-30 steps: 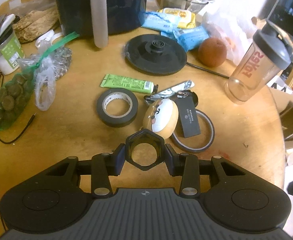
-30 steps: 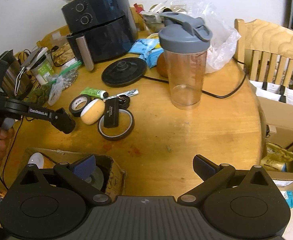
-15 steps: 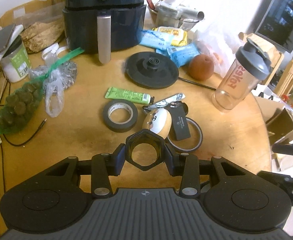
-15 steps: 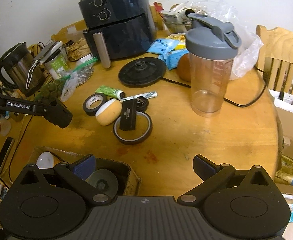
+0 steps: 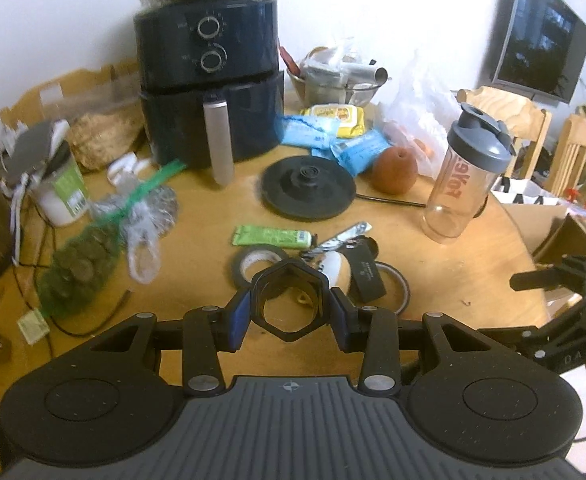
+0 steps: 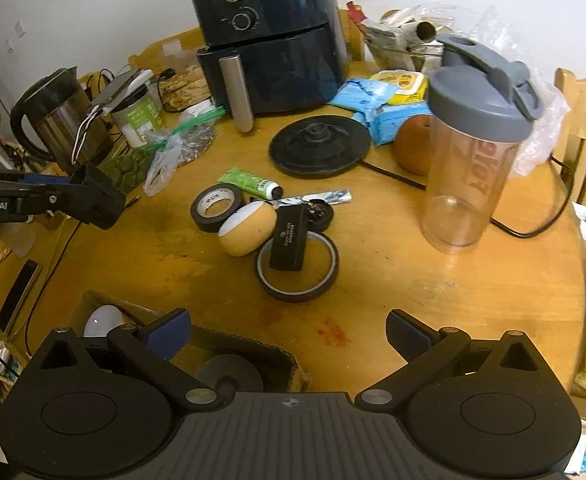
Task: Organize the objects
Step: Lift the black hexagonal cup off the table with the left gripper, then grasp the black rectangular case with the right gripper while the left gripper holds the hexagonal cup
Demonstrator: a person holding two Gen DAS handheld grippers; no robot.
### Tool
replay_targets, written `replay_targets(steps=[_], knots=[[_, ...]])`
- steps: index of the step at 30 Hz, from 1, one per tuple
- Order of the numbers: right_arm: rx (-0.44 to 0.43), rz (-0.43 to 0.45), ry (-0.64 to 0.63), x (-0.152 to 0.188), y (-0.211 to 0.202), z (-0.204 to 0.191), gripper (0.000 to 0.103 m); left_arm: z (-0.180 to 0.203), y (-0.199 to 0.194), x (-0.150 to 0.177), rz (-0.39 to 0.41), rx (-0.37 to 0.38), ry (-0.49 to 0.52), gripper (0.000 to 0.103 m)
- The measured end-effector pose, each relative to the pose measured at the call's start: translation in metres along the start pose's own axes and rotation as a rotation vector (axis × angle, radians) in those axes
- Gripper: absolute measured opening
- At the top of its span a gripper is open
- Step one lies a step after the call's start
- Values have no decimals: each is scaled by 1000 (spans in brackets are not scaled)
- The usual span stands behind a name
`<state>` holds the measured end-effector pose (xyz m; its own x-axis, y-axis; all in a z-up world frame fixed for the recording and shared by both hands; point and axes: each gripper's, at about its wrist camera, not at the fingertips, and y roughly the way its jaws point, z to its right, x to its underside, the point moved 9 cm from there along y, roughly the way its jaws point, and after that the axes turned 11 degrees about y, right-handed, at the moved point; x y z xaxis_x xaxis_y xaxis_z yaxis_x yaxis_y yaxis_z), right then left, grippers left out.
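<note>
The left tool [image 5: 290,306] grips a black hexagonal plastic ring [image 5: 290,300] between its blue pads, held above the round wooden worktop [image 6: 393,280]. The right tool [image 6: 288,330] is spread wide and holds nothing, over a torn cardboard box [image 6: 253,350] at the worktop's near edge.

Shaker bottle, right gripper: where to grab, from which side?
Grip the shaker bottle across its clear round body, below the grey lid. It stands upright, walls near-straight, nothing in front. Come in level from the near side with the open right gripper.
</note>
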<state>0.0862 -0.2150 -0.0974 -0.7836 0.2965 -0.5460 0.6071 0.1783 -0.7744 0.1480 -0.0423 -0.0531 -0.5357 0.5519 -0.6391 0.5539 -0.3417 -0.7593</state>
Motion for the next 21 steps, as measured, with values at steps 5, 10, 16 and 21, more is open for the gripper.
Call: replay_targets(steps=[5,10,16,21], knots=[[-9,-10,-30,-4,8,-8,103,-4,-9,1,18,-30,27,40],[-10,-18,-52,-10,21,-13,103,-15,-13,6,14,-39,-1,40],[8,-9,-98,-19,38,-23,103,-31,-18,18,-3,-50,-34,40],[53,-17,-106,-25,62,-23,93,-46,-22,29,-20,-59,-56,40]])
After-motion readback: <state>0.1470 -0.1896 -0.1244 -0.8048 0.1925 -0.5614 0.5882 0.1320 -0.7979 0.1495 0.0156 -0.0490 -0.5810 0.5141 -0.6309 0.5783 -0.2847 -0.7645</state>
